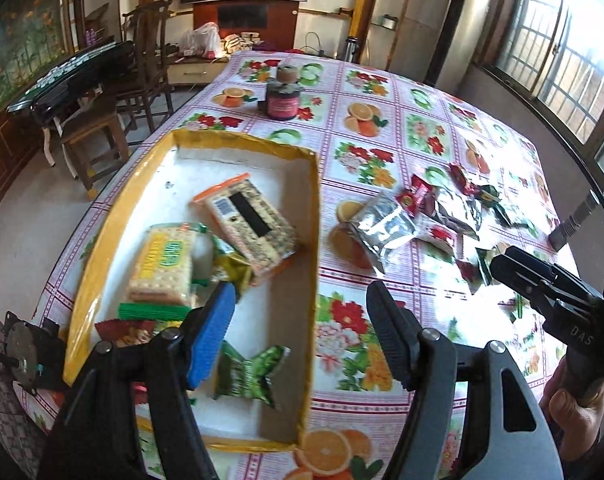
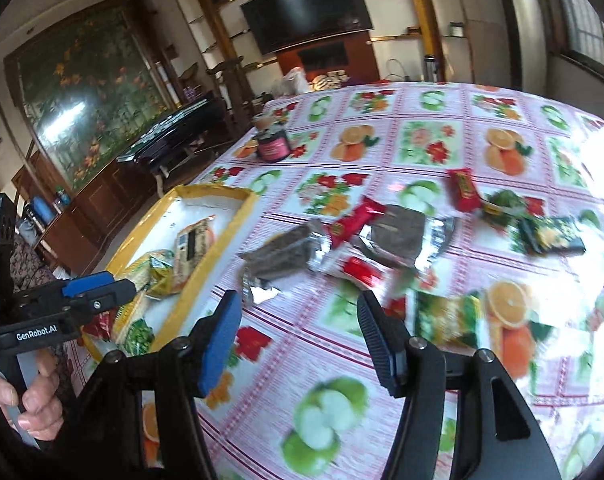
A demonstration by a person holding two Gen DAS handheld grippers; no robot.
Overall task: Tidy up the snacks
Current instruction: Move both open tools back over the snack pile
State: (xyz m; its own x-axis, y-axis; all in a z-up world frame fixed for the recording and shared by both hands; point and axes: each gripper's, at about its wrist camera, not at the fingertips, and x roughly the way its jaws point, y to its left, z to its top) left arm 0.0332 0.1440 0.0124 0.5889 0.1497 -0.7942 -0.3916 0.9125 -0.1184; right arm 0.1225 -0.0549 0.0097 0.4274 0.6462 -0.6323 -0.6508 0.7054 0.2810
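A table (image 1: 382, 92) draped in a glossy cloth of pink checks, oranges, green apples and red flowers fills both views, with sun glare washing out its window side. On it sits a shallow yellow-rimmed tray (image 1: 314, 216) near the left edge, already holding cracker packs (image 1: 161, 264), an orange-trimmed pack (image 1: 245, 224) and a green wrapped sweet (image 1: 249, 376). The loose snacks (image 2: 382, 236) lie well apart from the tray on the cloth: silver foil packs, red wrappers and green packets, scattered and blurred in the right wrist view. A dark jar (image 1: 283, 98) with a pink label stands farther back. The left gripper (image 1: 302, 332) hangs over the tray's near end, jaws spread and nothing between them. The right gripper (image 2: 297, 340) hovers above bare cloth short of the loose snacks, also spread and empty. Behind the table the room shows a wall-mounted television (image 2: 308, 8), a large flower painting (image 2: 89, 108), wooden chairs (image 1: 149, 52), a black side table (image 1: 69, 76) and barred windows (image 1: 562, 40).
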